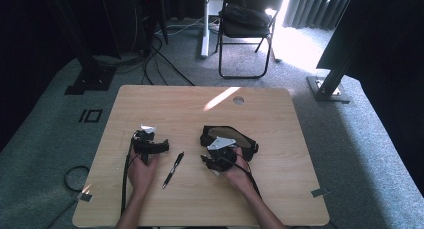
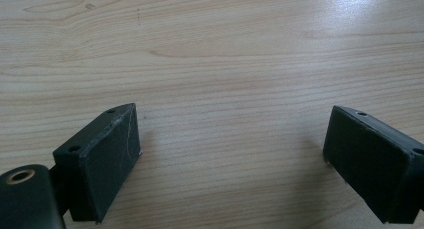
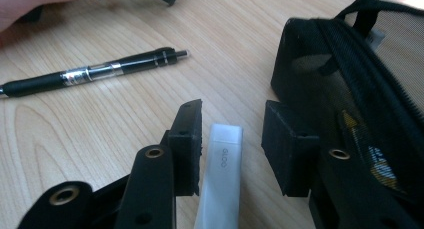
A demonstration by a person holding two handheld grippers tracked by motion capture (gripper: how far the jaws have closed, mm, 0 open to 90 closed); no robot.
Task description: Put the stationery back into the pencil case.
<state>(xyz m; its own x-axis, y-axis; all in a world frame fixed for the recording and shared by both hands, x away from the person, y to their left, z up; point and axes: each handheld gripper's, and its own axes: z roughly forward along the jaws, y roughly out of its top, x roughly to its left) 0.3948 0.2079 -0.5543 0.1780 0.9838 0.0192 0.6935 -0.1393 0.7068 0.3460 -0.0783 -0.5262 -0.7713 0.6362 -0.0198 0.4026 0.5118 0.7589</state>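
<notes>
A small white translucent bar (image 3: 220,174) lies flat on the wooden table (image 1: 200,104) between the jaws of my right gripper (image 3: 232,114). The left pad (image 3: 187,149) is against the bar and the right pad (image 3: 285,149) stands clear of it, so the gripper is open. A black mesh pouch (image 3: 350,89) sits just right of that jaw, zip side up. In the high view the right gripper (image 1: 217,156) is at the pouch's (image 1: 235,136) near edge. A black pen (image 3: 95,71) lies on the table to the left. My left gripper (image 2: 232,124) stands wide open over bare wood.
In the high view the pen (image 1: 172,170) lies between the two grippers, with the left gripper (image 1: 150,141) beyond it. A folding chair (image 1: 247,29), cables and stand legs are on the carpet past the table's far edge.
</notes>
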